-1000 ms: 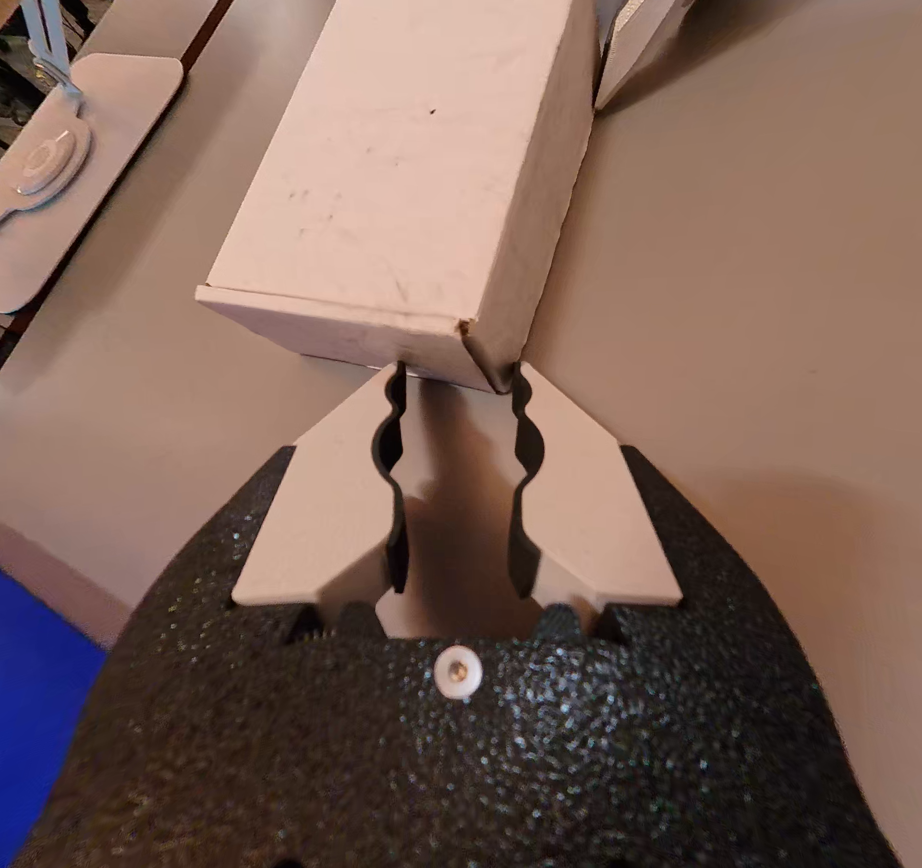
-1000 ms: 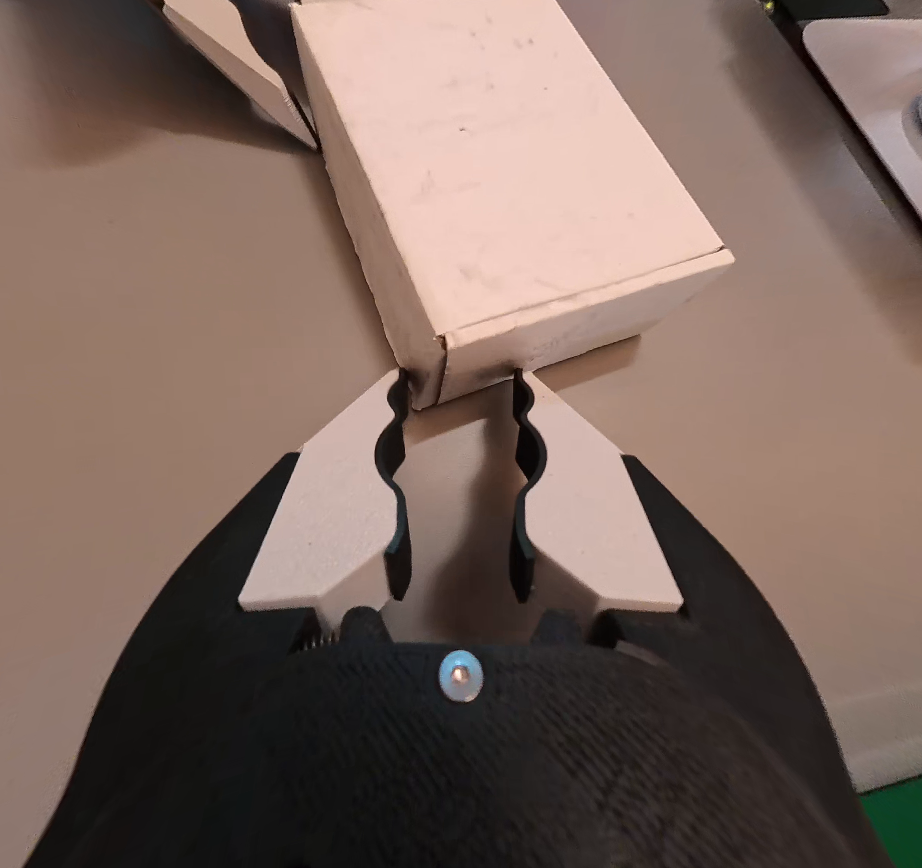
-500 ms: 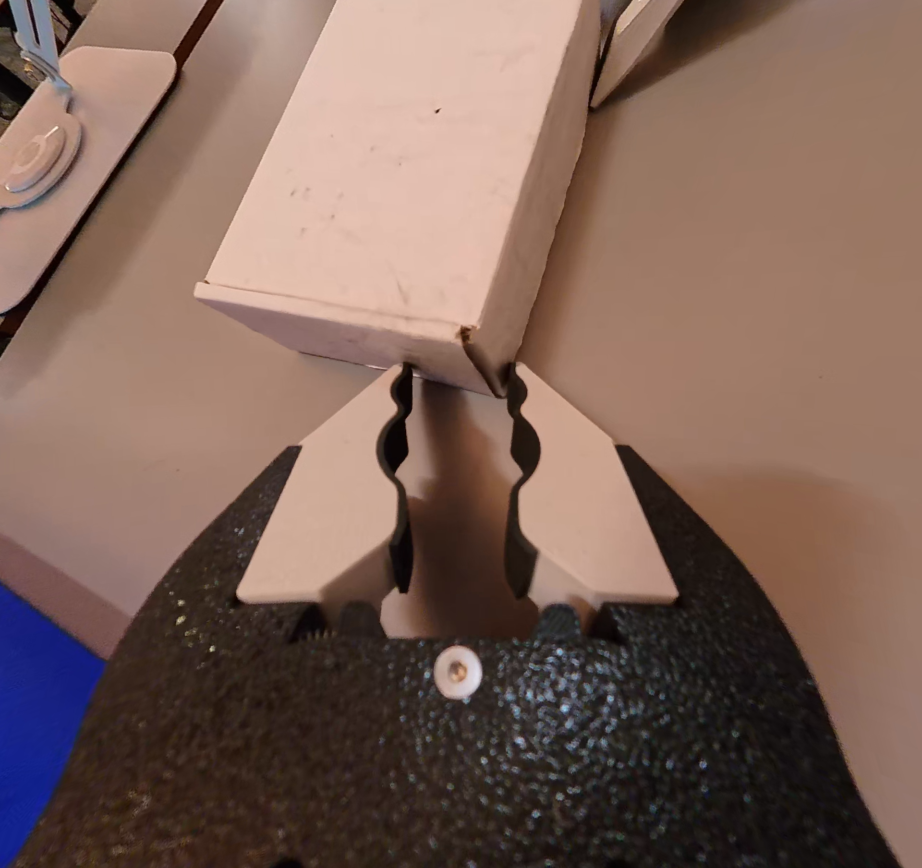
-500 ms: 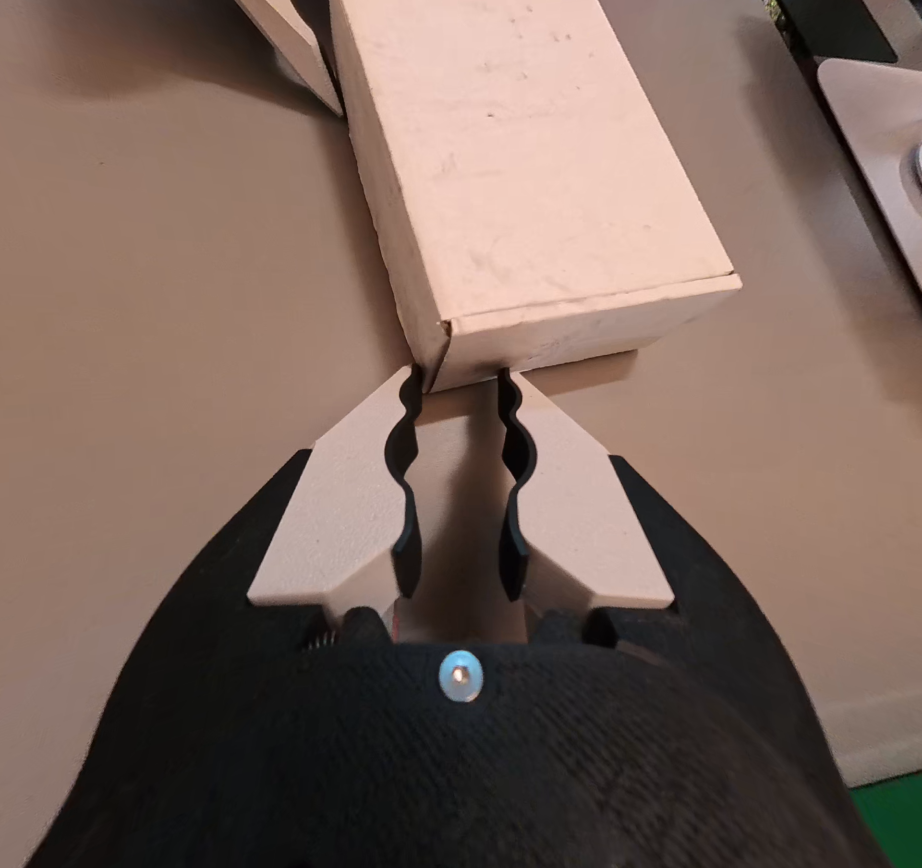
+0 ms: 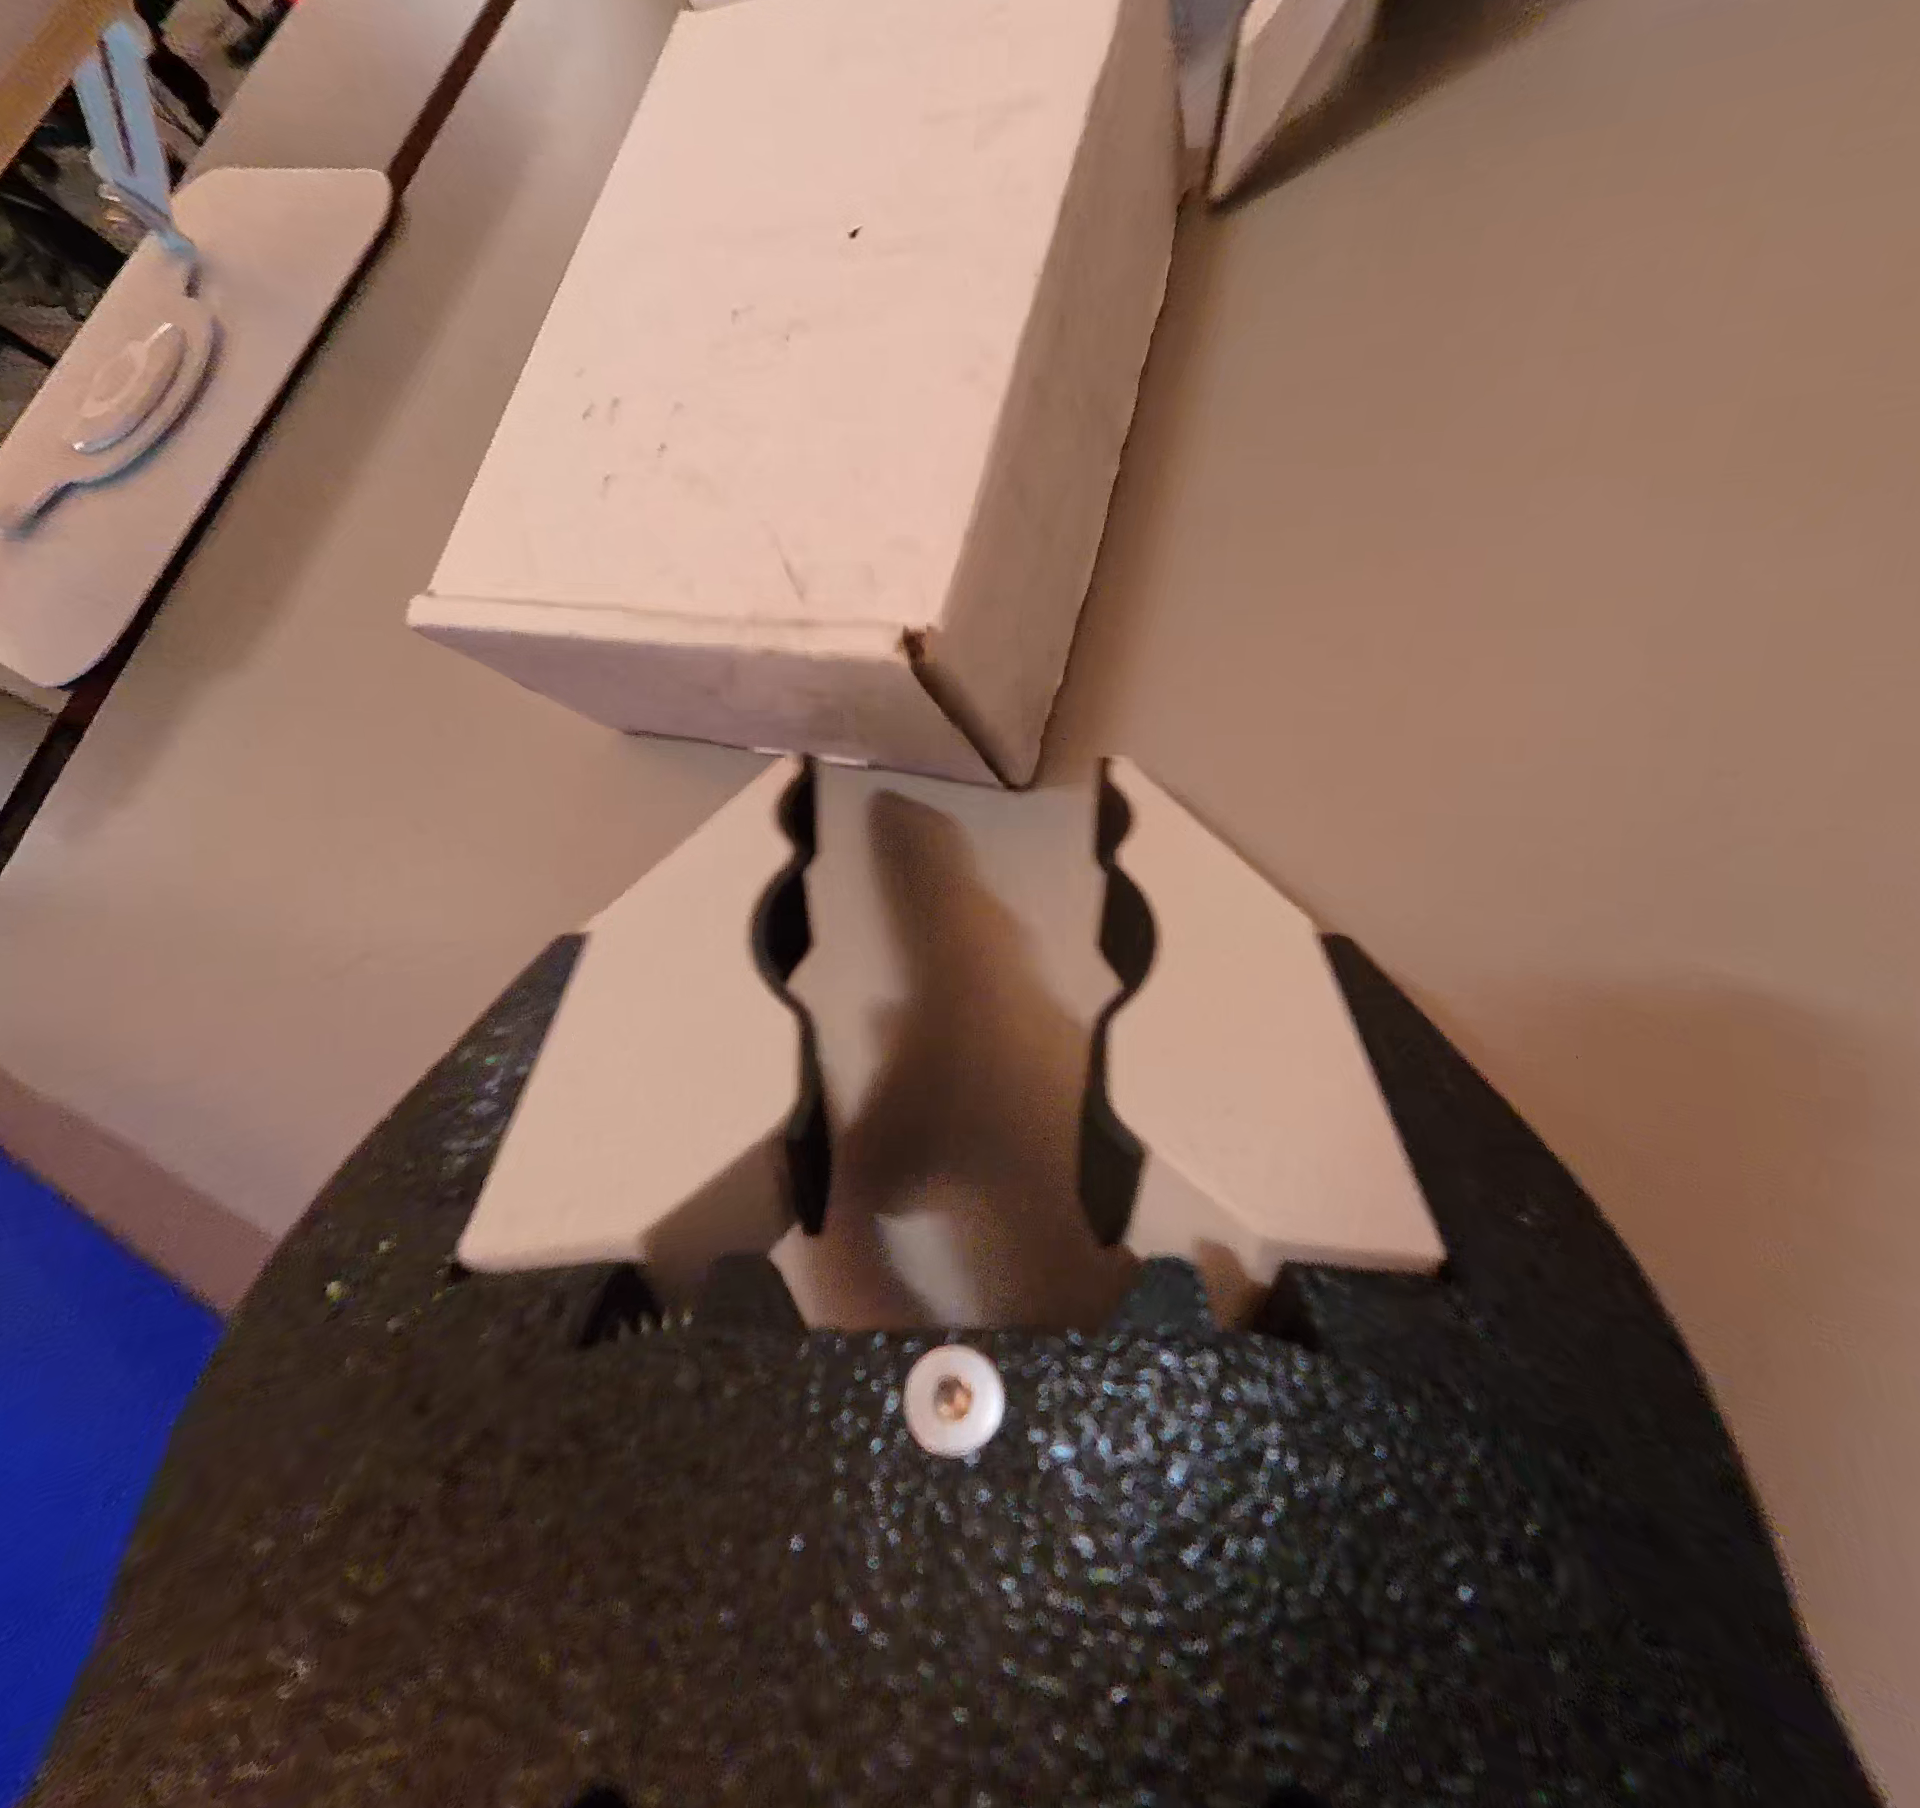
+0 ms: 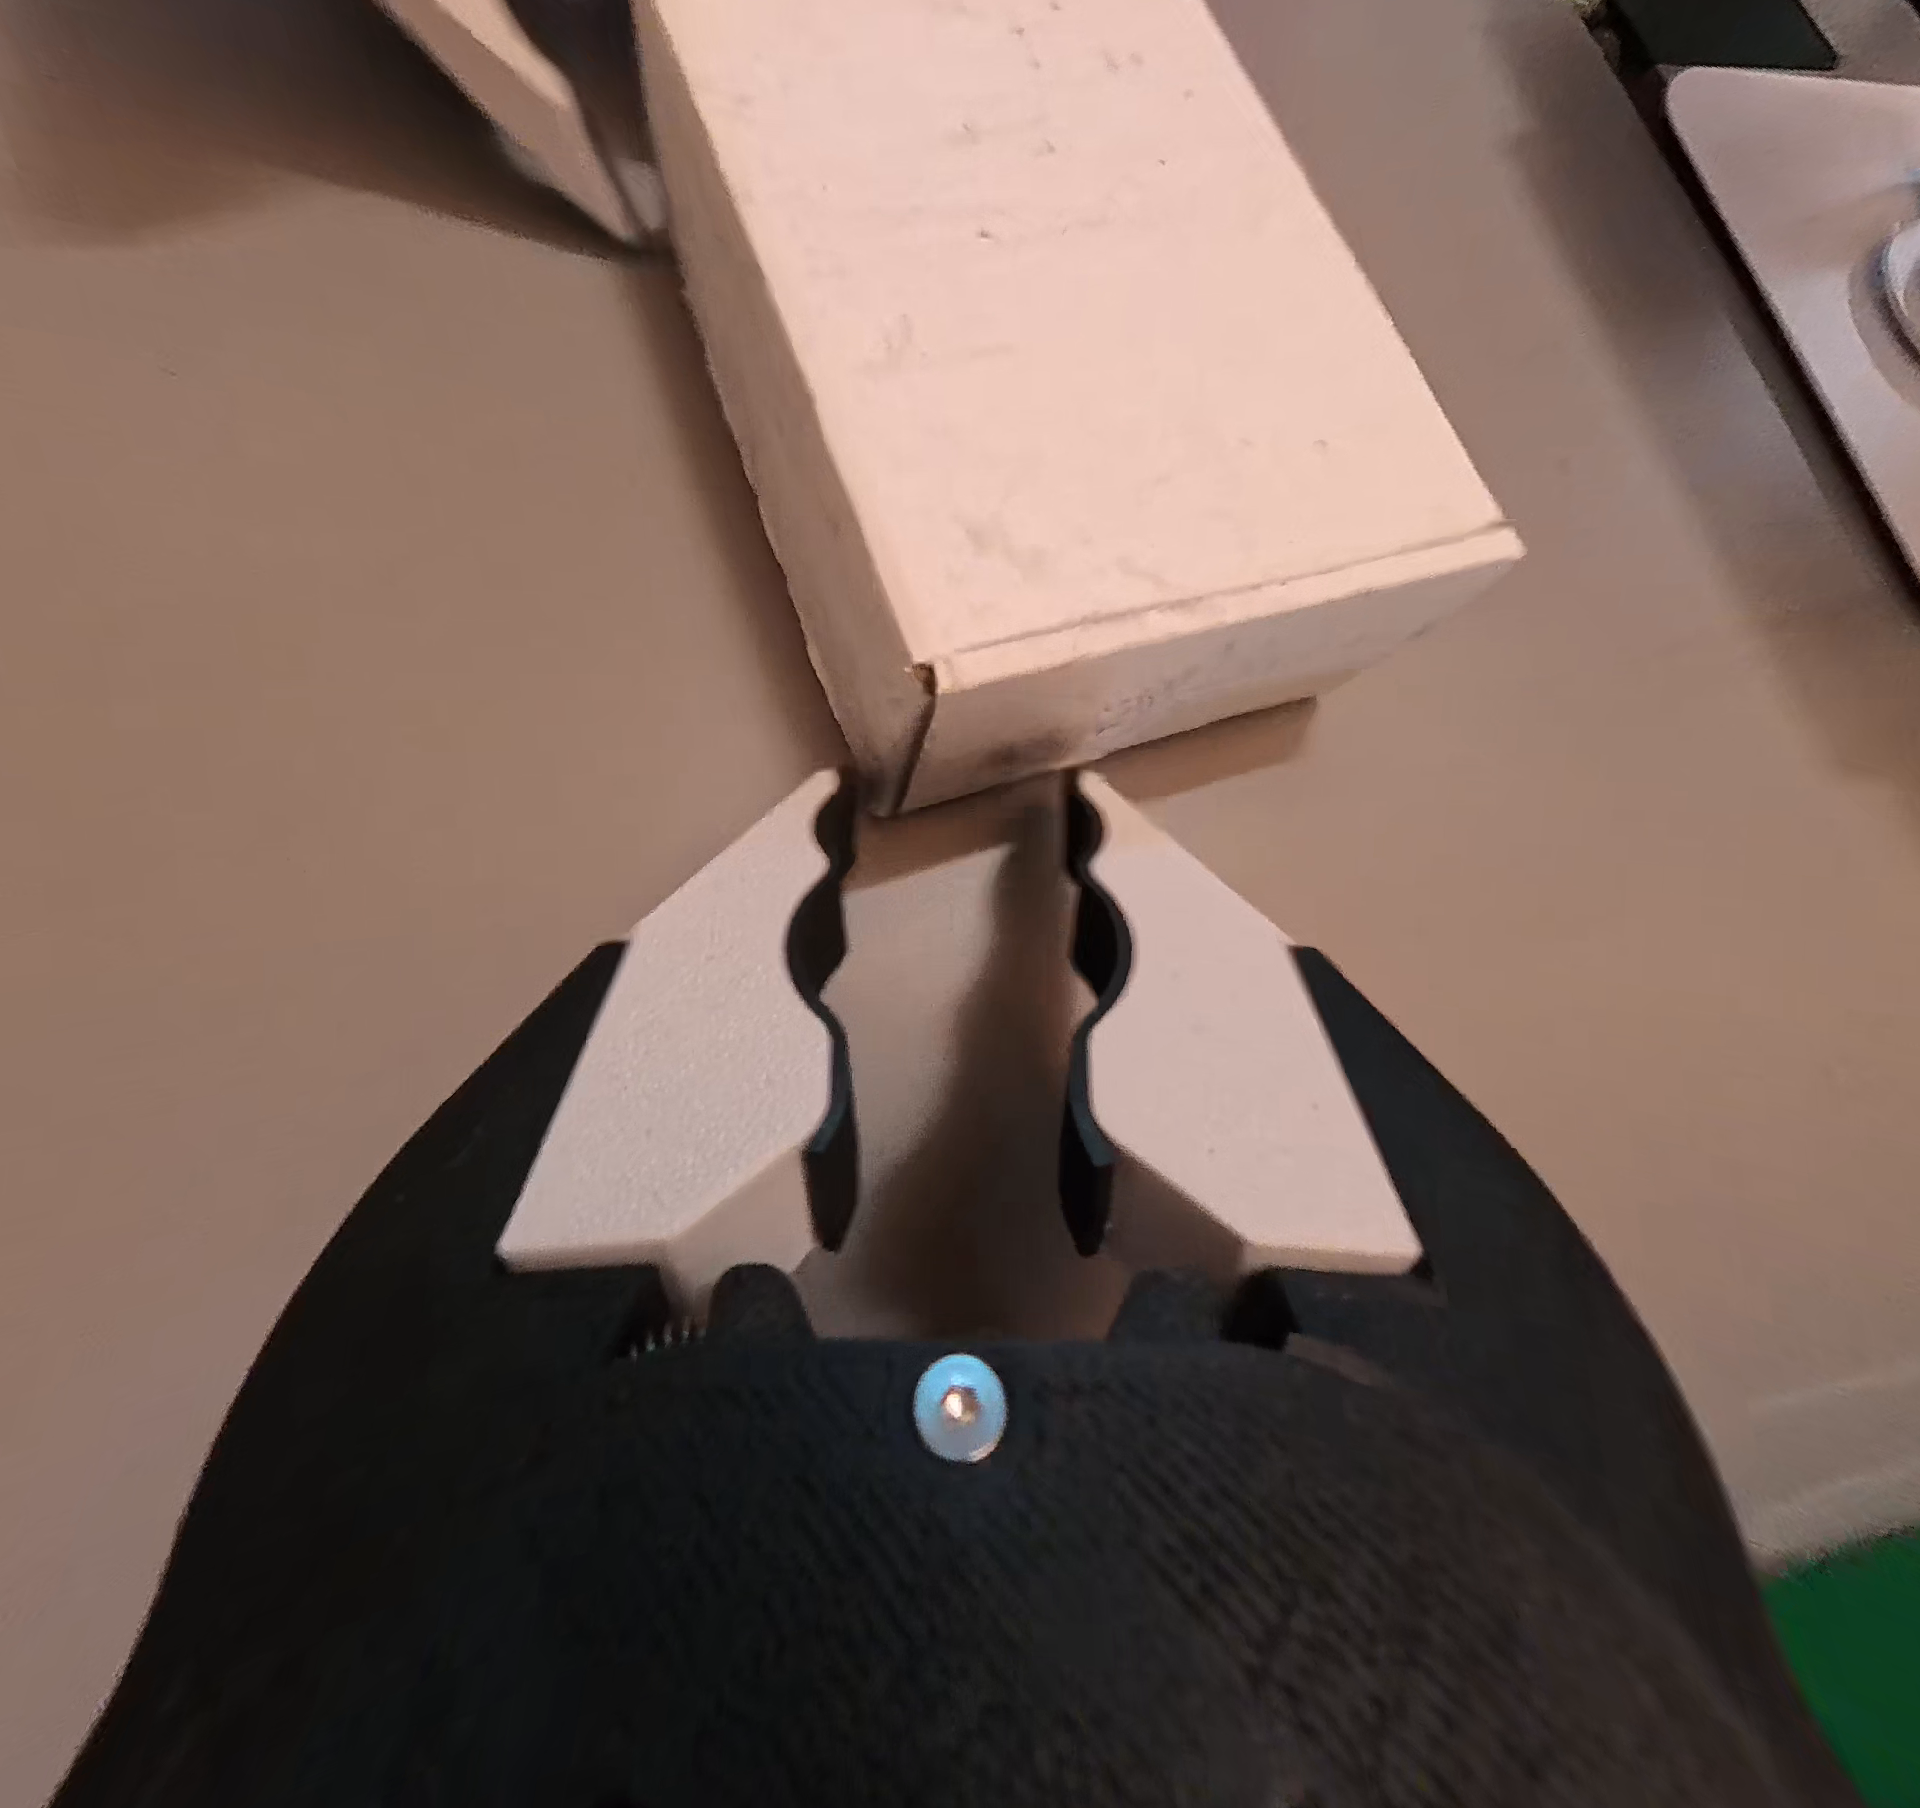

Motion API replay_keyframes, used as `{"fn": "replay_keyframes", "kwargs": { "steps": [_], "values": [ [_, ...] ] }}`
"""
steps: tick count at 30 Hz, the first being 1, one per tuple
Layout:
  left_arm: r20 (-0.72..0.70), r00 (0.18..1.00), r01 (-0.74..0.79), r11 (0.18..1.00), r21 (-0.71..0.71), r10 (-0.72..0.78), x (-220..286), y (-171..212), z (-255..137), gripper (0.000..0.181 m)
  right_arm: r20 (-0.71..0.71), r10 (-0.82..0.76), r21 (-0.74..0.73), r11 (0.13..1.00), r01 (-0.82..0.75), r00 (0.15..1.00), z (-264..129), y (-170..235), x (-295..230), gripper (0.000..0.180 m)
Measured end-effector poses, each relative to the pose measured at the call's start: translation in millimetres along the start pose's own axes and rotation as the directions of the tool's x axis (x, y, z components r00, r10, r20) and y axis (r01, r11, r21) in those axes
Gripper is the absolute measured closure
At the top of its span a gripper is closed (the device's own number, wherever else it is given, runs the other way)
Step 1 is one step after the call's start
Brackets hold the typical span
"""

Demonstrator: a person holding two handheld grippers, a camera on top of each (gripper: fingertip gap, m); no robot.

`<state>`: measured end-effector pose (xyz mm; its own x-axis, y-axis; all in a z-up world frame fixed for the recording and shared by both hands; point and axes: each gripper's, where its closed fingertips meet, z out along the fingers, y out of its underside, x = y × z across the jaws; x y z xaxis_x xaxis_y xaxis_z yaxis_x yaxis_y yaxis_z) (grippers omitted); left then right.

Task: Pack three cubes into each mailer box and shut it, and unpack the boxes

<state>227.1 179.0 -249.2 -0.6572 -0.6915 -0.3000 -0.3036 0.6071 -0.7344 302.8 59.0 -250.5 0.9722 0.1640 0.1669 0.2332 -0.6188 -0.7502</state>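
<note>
Cardboard mailer box: closed, flat on the tan table, centre to upper half of both wrist frames.
Left gripper: jaws parted fairly wide, empty, tips at the box's near corner; contact unclear through blur.
Right gripper: jaws apart, holding nothing, tips just at the opposite corner.
Upper left, left view: pale pad with a metal fitting.
</note>
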Motion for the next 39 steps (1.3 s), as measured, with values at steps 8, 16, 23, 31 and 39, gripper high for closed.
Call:
{"fn": "replay_keyframes", "kwargs": {
  "steps": [8,16,23,31,39],
  "values": [
    [0.216,0.966,0.103,0.978,0.183,-0.142,3,-13,-49,0.096,0.04,-0.098,-0.061,0.993,0.101,0.994,-27,-82,-3,0.057],
    [0.161,0.957,0.211,0.959,0.187,-0.242,17,-12,-54,0.09,0.224,-0.158,-0.367,0.901,0.233,0.962,54,-86,11,0.06],
    [0.106,0.953,0.254,0.938,0.235,-0.285,22,-15,-61,0.087,0.314,-0.194,-0.525,0.78,0.34,0.929,64,-61,8,0.054],
    [0.115,0.947,0.265,0.93,0.255,-0.301,20,-15,-66,0.088,0.321,-0.308,-0.576,0.687,0.443,0.896,-20,-77,49,0.054],
    [0.141,0.956,0.224,0.951,0.212,-0.256,24,-13,-61,0.09,-0.001,-0.343,-0.707,0.665,0.242,0.939,-197,-62,186,0.054]
  ]
}}
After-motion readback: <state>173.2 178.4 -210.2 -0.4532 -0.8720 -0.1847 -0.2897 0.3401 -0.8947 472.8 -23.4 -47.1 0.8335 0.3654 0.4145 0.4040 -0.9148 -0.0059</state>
